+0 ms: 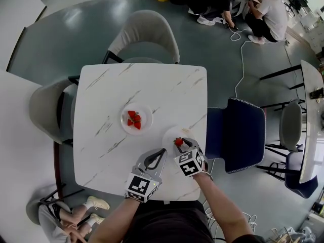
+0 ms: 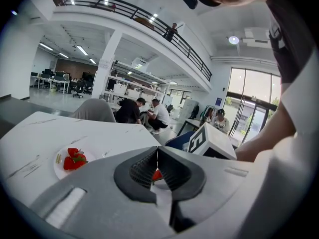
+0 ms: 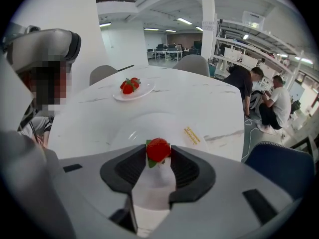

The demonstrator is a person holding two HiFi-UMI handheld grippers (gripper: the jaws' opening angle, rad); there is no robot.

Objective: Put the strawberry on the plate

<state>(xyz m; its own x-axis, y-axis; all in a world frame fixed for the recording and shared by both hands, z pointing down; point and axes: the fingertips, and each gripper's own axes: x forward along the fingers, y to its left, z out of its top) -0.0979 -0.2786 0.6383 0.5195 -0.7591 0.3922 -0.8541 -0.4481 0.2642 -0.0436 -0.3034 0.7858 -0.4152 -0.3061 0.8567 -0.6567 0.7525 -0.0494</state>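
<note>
A red strawberry (image 3: 158, 149) with green leaves is pinched between the pads of my right gripper (image 3: 158, 156), just above an empty white plate (image 3: 145, 125). In the head view the same strawberry (image 1: 178, 142) hangs over this plate (image 1: 171, 133) near the table's right front. My left gripper (image 1: 162, 154) is beside it to the left, jaws shut with nothing between them (image 2: 157, 162). Another white plate (image 1: 144, 125) in the middle of the table carries several strawberries (image 1: 134, 119).
The white marble table (image 1: 116, 100) has grey chairs at its far side (image 1: 144, 37) and left (image 1: 45, 108), and a blue chair (image 1: 238, 133) on the right. People sit on the floor far off (image 1: 238, 4). A small yellow strip (image 3: 192, 135) lies by the empty plate.
</note>
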